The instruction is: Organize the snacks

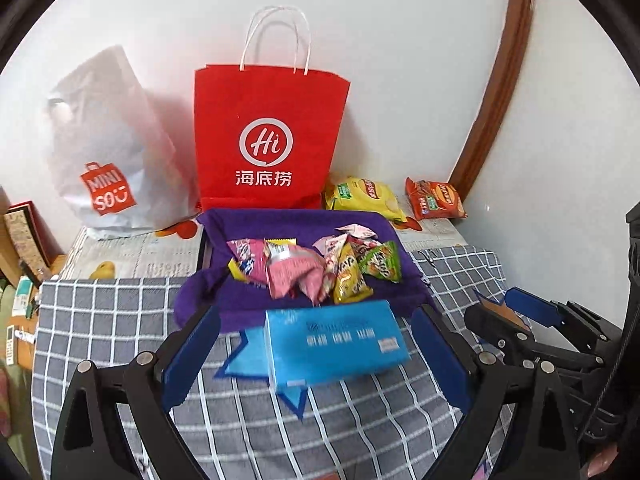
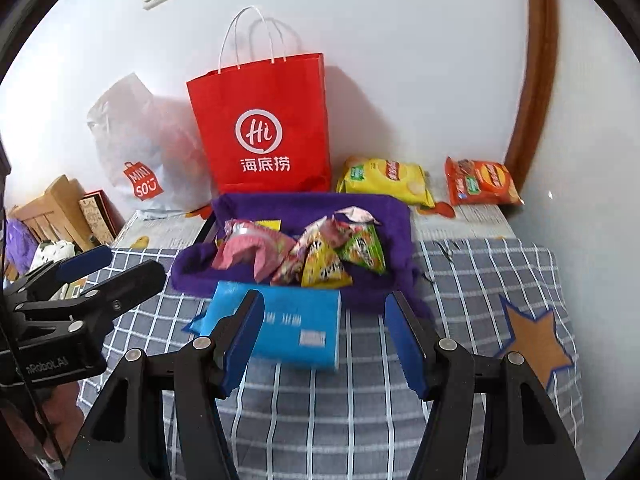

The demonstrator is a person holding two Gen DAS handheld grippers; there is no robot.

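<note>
A blue box lies on the checked cloth in front of a purple tray that holds several small snack packets. My left gripper is open, its pads on either side of the box, not touching it. My right gripper is open and empty just before the box and tray. A yellow chip bag and an orange one lie behind the tray; they also show in the right wrist view, the yellow bag left of the orange bag.
A red paper bag and a white plastic bag stand against the wall behind the tray. A star patch is on the cloth at the right. Boxes and clutter sit off the table's left edge.
</note>
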